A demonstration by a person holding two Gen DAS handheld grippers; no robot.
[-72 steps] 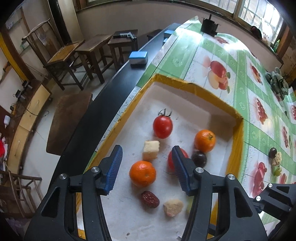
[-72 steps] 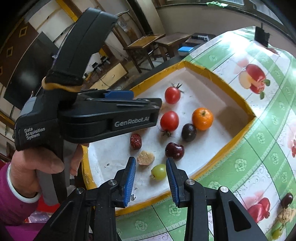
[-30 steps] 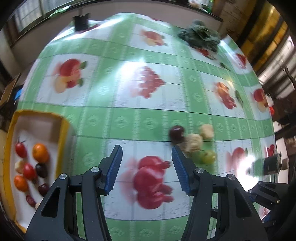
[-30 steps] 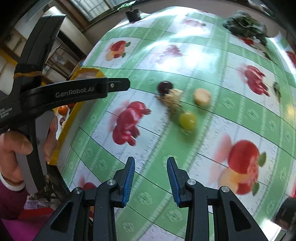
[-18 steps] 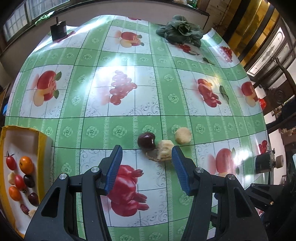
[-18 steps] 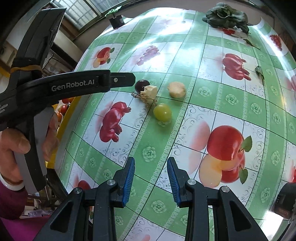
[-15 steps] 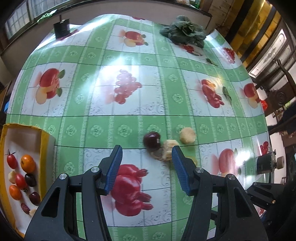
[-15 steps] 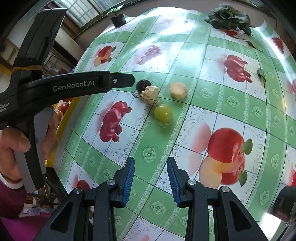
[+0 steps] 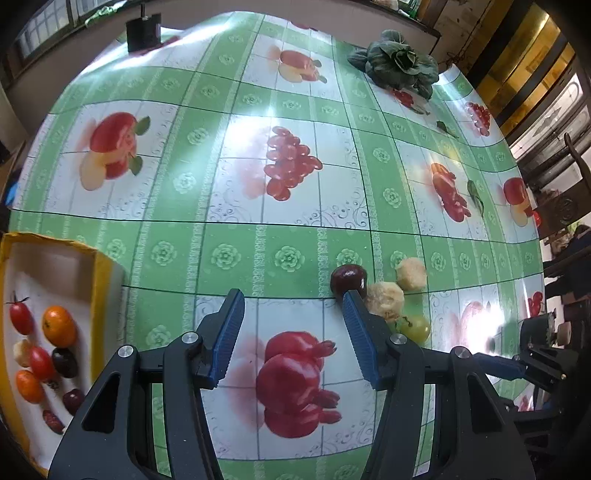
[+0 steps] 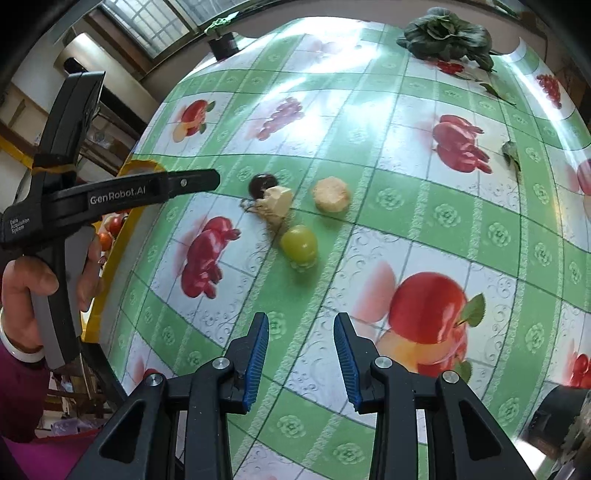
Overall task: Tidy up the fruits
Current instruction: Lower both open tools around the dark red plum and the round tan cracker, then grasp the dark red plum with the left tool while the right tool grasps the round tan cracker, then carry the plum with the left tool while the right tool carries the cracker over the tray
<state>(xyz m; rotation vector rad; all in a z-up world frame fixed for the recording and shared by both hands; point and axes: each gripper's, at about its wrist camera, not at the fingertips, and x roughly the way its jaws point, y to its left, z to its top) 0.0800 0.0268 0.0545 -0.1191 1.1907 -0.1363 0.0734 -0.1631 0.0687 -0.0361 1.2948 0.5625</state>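
A dark cherry, two pale fruit chunks and a green grape lie together on the fruit-print tablecloth. My left gripper is open and empty, its right fingertip just in front of the cherry. In the right wrist view the same cluster shows: cherry, chunks, grape. My right gripper is open and empty, well short of the grape. A yellow-rimmed tray at far left holds several tomatoes, oranges and dark fruits.
A leafy green vegetable lies at the table's far edge, a black box at the far left. A loose leaf lies to the right. The left gripper's body crosses the right wrist view.
Both grippers swung from above the tray to the loose fruit cluster on the cloth. In the last half second the left gripper closed in on the cherry; the right one neared the grape.
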